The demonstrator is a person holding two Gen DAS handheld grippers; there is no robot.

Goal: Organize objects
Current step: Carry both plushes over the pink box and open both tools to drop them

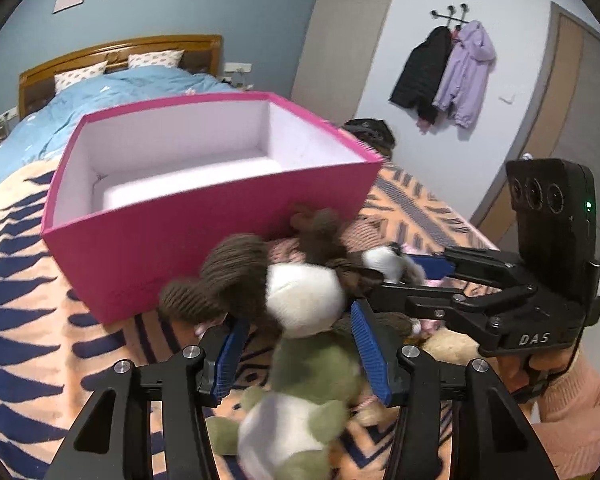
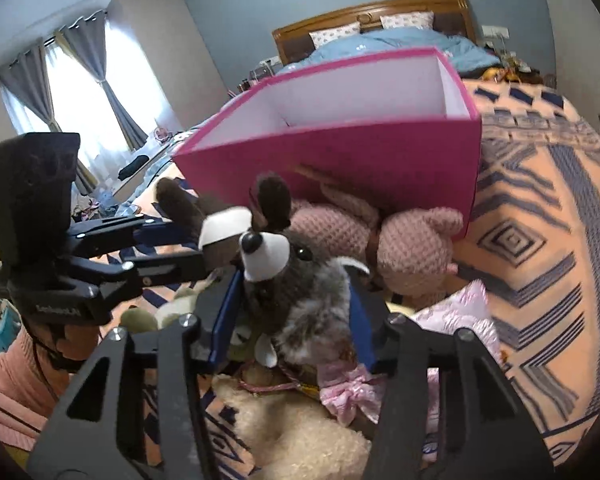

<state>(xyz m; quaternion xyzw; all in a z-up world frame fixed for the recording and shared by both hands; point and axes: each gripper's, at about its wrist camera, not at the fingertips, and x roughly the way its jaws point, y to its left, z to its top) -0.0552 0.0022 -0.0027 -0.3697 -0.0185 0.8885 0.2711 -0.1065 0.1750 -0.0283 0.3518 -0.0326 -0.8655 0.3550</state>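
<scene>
A pink box (image 1: pixel 188 252), open with a bare white inside, stands on the patterned blanket (image 1: pixel 32 320). Several plush toys lie heaped against its near wall. My left gripper (image 1: pixel 300 316) is shut on a brown and white plush toy (image 1: pixel 300 296), above a green and white plush (image 1: pixel 312 384). My right gripper (image 2: pixel 296 292) is shut on a grey plush toy (image 2: pixel 312 304) with a white muzzle and dark ears. In the left wrist view the right gripper (image 1: pixel 392 276) reaches into the heap from the right. From the other side, the left gripper (image 2: pixel 198 246) comes in at the left. A pink knit plush (image 2: pixel 412 248) leans on the box (image 2: pixel 380 156).
A cream plush (image 2: pixel 300 436) and pink satin cloth (image 2: pixel 464 316) lie beneath the grey toy. Behind the box is a bed with a blue duvet (image 1: pixel 112 92) and wooden headboard (image 1: pixel 112 52). Coats (image 1: pixel 444 68) hang on the right wall. A peach sleeve (image 1: pixel 580 404) shows at the right.
</scene>
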